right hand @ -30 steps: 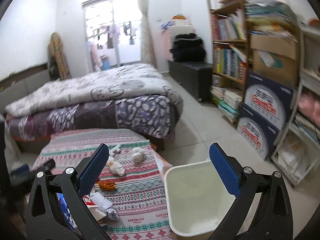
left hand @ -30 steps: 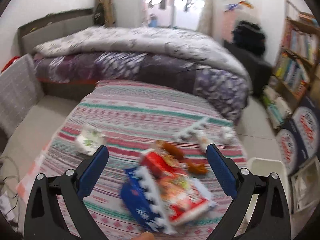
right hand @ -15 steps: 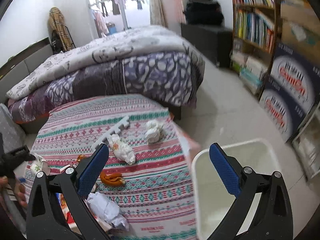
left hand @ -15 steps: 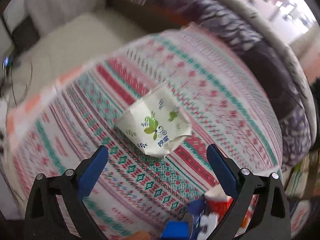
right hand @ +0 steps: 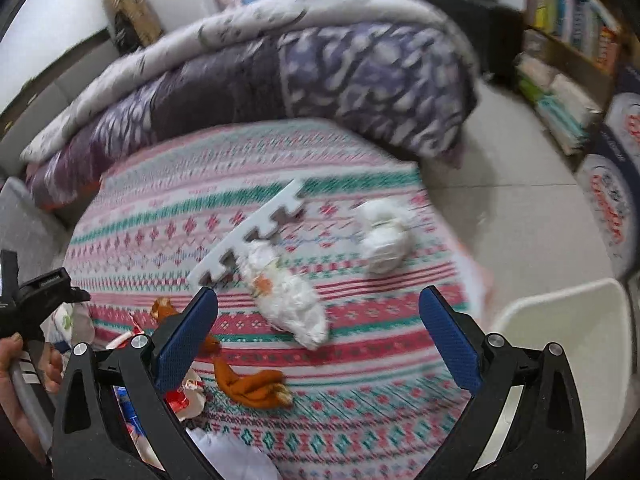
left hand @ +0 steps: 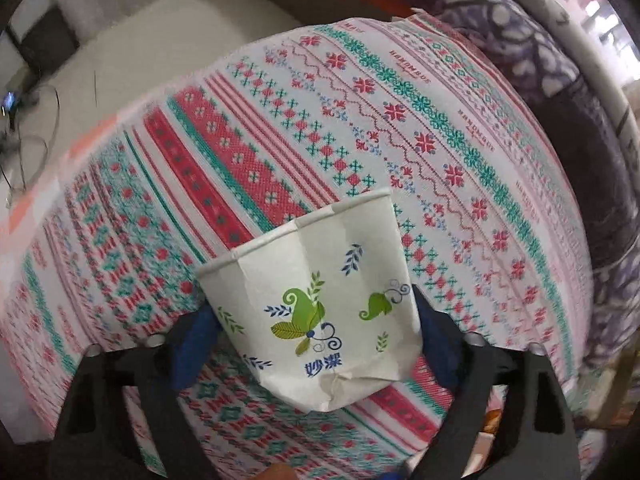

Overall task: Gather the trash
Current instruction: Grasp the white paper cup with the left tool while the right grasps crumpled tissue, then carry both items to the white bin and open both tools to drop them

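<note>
Left wrist view is filling up with one crushed paper cup (left hand: 320, 316), white with green leaf prints, lying on its side on the patterned cloth (left hand: 360, 128) with its flattened rim pointing away and its crumpled base toward the camera. The left gripper (left hand: 316, 344) is straddling it: its jaws are drawn in close on either flank, blue pads (left hand: 196, 348) tucked against the cup's sides, and it looks like they are pinching it, likely low on the body where the squashed paper gives two flat faces to press on. In the right wrist view, the right gripper (right hand: 318, 328) is hanging with its jaws spread wide and nothing between them, hovering above the litter on the desk, probably lining up on the nearest wad. Counting what is lying there: two white crumpled paper wads, the long one (right hand: 288, 300) just ahead between the pads and the rounder one (right hand: 382, 240) further off to the right near the desk's edge; one white notched foam strip (right hand: 250, 236) touching the long wad; two scraps of orange peel, one (right hand: 256, 388) low in the middle and one (right hand: 162, 306) off to the left; and a red-and-white wrapper heap (right hand: 184, 396) half hidden behind the left pad, too tangled to count. One white bin (right hand: 560, 344) is standing just beside the desk on the right, open-topped, handy for dropping things straight off the edge.
</note>
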`<state>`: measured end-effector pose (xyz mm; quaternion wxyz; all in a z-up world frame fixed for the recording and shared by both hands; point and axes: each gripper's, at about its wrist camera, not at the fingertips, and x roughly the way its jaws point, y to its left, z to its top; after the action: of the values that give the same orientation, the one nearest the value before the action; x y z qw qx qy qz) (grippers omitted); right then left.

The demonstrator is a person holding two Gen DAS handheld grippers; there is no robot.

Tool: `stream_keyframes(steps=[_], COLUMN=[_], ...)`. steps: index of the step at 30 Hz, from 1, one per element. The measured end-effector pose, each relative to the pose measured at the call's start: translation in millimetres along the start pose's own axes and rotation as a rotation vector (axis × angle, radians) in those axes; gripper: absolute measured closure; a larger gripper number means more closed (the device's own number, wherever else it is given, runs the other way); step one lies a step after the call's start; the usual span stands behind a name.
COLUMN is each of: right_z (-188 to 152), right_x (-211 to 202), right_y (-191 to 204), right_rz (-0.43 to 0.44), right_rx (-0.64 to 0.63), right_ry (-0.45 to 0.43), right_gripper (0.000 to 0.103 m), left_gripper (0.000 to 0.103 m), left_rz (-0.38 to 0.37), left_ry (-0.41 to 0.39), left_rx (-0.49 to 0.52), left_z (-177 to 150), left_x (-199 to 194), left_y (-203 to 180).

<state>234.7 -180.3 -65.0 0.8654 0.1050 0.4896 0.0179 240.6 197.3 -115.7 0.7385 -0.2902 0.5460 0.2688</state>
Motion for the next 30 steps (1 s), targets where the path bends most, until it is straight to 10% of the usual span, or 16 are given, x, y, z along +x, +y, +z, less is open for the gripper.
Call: stream_keyframes(steps=[4,10,30], right_z=[0.1,-0.4,0.6], right_x=[23.9,33.2,-67.5], right_y=[7.6,17.8,9.4], right_rz=[0.002,0.010,0.073], right_rx=[-0.013,-0.052,-0.044], right_ry=[0.045,0.066,-0.152], right_gripper=[0.011,0.058,0.060], left_gripper=[0.028,0.028,0.028], left_rz=[-0.091,-0.152,-0.273], left_ry=[-0.006,-0.079,-0.230], left_rx=[0.088,0.208,0.420], left_z=[-0.6,-4.5,-70.3], left_x=[-11.8,-46.9,-132.2], left_y=[-12.0,-31.1,-73.9])
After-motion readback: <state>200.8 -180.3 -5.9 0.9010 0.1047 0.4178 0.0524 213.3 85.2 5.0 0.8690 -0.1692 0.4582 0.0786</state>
